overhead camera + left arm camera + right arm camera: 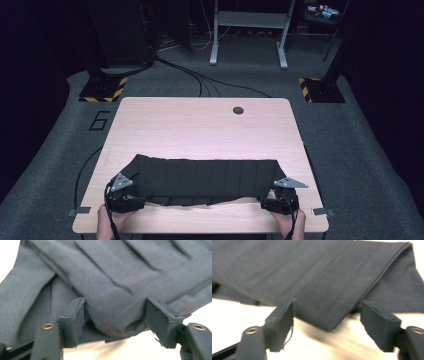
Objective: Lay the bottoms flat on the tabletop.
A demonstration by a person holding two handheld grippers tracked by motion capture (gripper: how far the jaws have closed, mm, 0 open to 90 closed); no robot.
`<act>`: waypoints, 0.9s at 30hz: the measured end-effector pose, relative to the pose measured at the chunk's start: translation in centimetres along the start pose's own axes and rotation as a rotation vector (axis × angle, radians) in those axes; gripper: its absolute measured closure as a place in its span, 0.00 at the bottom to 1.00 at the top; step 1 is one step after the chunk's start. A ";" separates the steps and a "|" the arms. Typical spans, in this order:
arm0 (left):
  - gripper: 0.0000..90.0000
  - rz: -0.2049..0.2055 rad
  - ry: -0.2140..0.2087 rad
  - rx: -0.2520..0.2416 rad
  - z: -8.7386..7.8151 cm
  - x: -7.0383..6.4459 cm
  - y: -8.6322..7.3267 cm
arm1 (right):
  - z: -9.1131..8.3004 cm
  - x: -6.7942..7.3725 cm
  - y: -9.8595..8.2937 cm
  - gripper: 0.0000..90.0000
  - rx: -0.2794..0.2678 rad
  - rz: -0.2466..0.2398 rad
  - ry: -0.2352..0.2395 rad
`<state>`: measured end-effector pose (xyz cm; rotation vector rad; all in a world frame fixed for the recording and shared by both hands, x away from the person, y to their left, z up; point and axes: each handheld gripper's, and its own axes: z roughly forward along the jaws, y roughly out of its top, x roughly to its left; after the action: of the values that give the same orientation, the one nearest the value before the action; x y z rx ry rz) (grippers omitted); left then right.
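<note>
A dark grey pleated cloth (200,180) lies spread in a wide band across the near part of the wooden table (200,125). My left gripper (131,202) is at the cloth's left end and my right gripper (270,202) at its right end, each held by a hand at the table's front edge. In the left gripper view my left gripper (115,322) is open, with a bunched fold of the cloth (112,277) lying between its jaws. In the right gripper view my right gripper (327,317) is open too, and a folded corner of the cloth (299,270) points in between its jaws.
A round cable hole (238,110) sits near the table's far edge. On the carpet beyond stand a grey table frame (248,30) and two stands with striped bases (102,90) (320,90). Cables run across the floor (200,80).
</note>
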<state>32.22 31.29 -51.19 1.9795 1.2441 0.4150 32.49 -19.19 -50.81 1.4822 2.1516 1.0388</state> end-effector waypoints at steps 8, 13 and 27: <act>0.76 0.039 0.023 -0.012 -0.2 -0.4 -0.1 | 0.6 1.1 -0.7 0.74 -0.020 -0.035 -0.045; 0.81 0.071 0.033 -0.020 -0.4 -0.5 0.3 | 0.5 1.0 -0.9 0.88 -0.034 -0.038 -0.051; 0.52 0.166 0.098 -0.018 -0.8 -1.6 1.3 | -0.2 1.2 -0.2 0.93 -0.070 -0.055 -0.061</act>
<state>31.77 29.91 -49.55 2.0755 1.1350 0.6100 31.74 -18.23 -50.68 1.3967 2.0808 1.0257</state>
